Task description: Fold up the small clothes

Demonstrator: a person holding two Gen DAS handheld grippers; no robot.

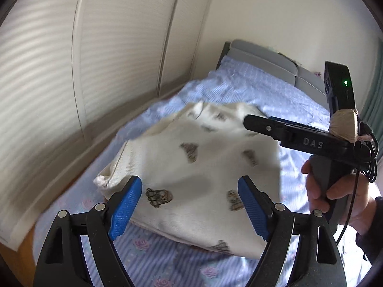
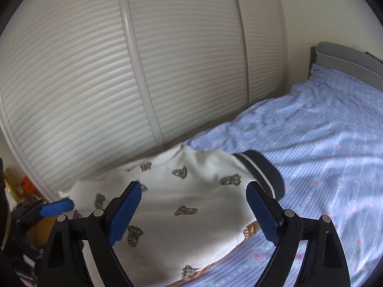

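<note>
The cream knit top printed with small brown figures lies on the blue floral bed sheet — soft, light, apt to slump — so we judge its hem corners the best hold, both hand-held grippers — left, right — released, nothing between their jaws.

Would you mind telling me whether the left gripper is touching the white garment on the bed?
Cannot tell. In the left wrist view the left gripper has its jaws open over the white garment, but no clear gap or contact shows.
</note>
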